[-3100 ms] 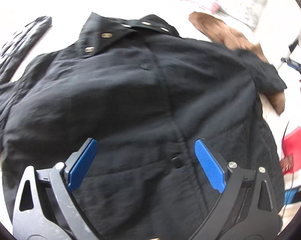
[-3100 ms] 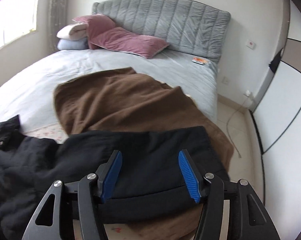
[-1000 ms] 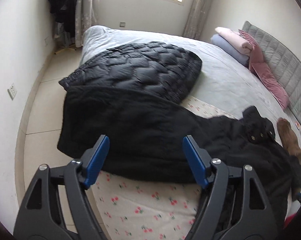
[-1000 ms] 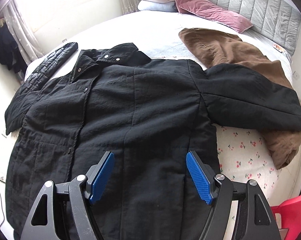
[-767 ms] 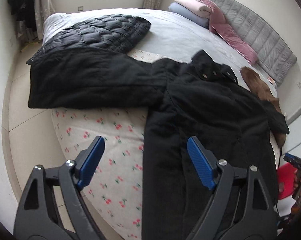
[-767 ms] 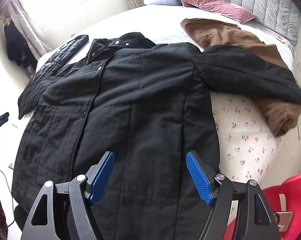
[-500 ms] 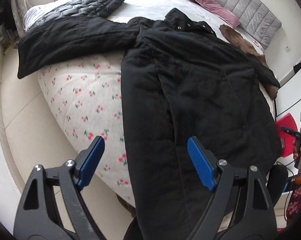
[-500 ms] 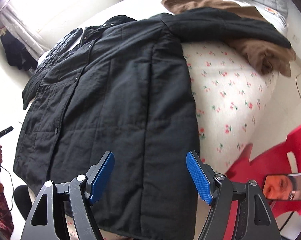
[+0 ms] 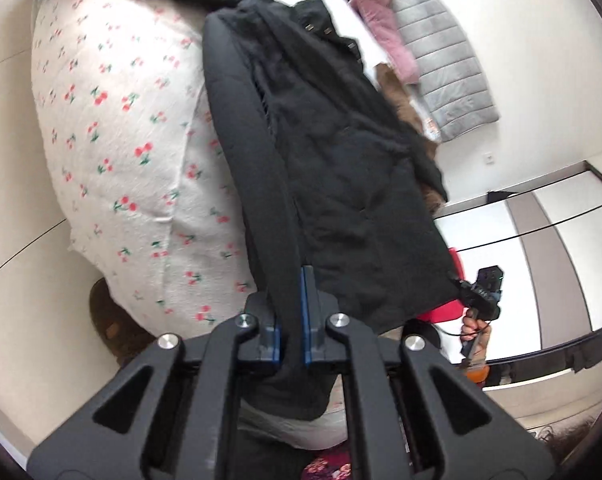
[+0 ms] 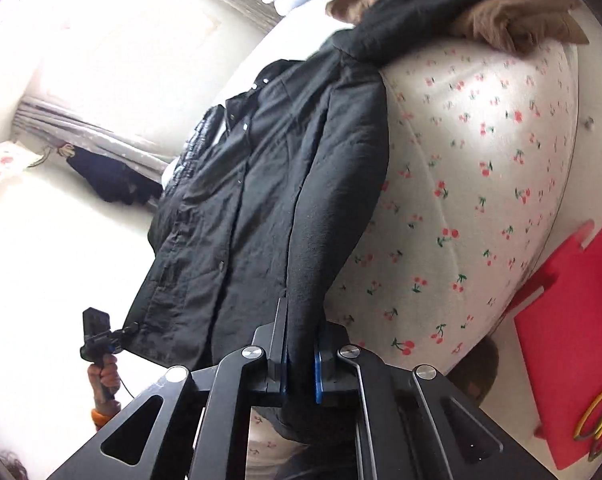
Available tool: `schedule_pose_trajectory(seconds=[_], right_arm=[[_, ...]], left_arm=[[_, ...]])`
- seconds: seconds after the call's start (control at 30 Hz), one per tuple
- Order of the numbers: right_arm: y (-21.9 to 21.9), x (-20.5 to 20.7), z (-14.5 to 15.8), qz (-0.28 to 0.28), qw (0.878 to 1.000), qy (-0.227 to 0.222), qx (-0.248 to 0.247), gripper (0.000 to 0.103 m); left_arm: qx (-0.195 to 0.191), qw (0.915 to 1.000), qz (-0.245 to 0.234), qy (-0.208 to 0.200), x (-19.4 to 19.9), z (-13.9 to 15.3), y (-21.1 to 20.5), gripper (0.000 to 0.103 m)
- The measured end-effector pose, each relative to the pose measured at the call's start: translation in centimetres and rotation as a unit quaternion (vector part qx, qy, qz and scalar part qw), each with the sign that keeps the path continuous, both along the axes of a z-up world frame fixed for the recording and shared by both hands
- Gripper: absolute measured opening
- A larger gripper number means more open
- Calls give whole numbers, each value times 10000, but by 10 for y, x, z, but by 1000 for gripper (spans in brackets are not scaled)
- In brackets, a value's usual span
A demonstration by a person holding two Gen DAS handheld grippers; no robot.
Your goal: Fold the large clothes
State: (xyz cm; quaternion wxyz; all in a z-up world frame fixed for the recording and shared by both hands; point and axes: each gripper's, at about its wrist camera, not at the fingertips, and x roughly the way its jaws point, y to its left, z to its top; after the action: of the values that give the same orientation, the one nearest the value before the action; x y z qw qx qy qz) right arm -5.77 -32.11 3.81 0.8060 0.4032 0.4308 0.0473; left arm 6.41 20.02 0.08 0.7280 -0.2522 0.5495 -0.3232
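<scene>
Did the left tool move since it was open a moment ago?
Yes. The left tool came down to the bed's foot and shut on the black coat's hem.

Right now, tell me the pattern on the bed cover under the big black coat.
White cover with small red cherries, clearest in the right wrist view.

Your coat is plain black. The bed sheet beneath it is white, dotted with red cherries on green stems. You see a brown garment, a grey headboard, and a red chair.
</scene>
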Motion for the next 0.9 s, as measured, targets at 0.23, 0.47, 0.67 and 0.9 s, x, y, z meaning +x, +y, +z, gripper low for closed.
schedule_pose_trajectory(seconds=[0.23,0.47,0.67,0.9], right_arm=[[4,-1,-49,99,9818,1628,-973,8],[14,18,-10,239,9576,1907,-2147,58],[8,93,36,27,9467,1461,-2871,72],[-8,230,43,55,9575,1263,-2593,74]], left_arm=[[2480,9651,-720,428,-25,-49,-33,13],[3540,9312,-449,-748,-22,14,-49,74],[3705,9112,-326,-1771,39,74,-101,85],[3773,9034,-547,-1964,161,87,-202,85]])
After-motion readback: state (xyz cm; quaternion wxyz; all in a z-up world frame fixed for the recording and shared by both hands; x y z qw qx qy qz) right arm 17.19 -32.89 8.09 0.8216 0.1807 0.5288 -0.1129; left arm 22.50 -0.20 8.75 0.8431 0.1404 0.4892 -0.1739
